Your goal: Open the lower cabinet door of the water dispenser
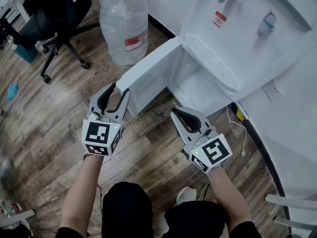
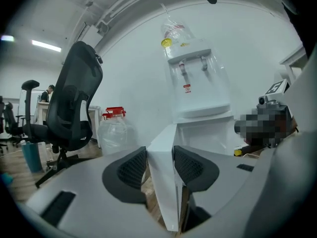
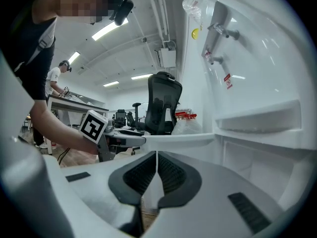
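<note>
The white water dispenser (image 1: 233, 29) stands against the wall, its lower cabinet door (image 1: 148, 68) swung out to the left and the empty compartment (image 1: 198, 88) showing. My left gripper (image 1: 119, 89) is at the door's free end. In the left gripper view the door's edge (image 2: 163, 182) fills the gap between the pads (image 2: 131, 170), which lie against both its faces. My right gripper (image 1: 181, 114) hangs in front of the open compartment, near the floor. In the right gripper view it (image 3: 156, 175) is shut with nothing between its jaws.
A large clear water bottle (image 1: 124, 26) with a red cap stands left of the dispenser, just behind the door. A black office chair (image 1: 54, 14) is farther left. A wall socket (image 1: 271, 89) and a white cable (image 1: 243, 133) are at the right.
</note>
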Motion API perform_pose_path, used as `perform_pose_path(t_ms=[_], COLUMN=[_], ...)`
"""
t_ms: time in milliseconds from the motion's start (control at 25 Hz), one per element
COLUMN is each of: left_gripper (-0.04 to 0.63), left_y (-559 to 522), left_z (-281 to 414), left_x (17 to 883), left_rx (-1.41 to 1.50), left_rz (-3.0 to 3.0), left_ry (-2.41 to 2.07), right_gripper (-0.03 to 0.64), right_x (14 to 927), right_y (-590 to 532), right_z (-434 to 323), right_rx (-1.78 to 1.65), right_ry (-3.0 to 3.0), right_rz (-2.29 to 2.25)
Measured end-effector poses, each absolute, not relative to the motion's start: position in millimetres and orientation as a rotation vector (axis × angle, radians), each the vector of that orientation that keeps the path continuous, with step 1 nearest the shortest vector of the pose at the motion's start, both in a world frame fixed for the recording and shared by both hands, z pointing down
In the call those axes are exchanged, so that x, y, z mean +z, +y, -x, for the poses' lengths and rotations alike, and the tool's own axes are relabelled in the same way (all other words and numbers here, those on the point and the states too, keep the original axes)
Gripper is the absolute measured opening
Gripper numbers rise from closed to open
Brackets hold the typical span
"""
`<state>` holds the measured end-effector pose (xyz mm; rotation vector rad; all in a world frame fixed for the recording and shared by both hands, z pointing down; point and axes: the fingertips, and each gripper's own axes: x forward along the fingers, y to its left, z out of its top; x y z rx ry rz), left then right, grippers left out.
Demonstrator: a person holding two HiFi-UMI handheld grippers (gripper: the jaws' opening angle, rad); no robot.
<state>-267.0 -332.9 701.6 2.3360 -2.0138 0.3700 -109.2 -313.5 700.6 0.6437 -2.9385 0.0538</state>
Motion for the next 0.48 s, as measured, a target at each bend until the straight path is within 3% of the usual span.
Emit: perform_pose_path(t_ms=[480], left_gripper=[0.186], left_y=[-351.8], left_z=[303.5], left_x=[703.1], left_rx=[0.42], left_rz=[-2.292], left_ry=[-2.05], right_gripper=[0.031], right_x=[694.2], right_y=[-316.0], right_z=[103.2], right_rx=[0.046], right_ry=[-2.94], right_rz=[-0.645])
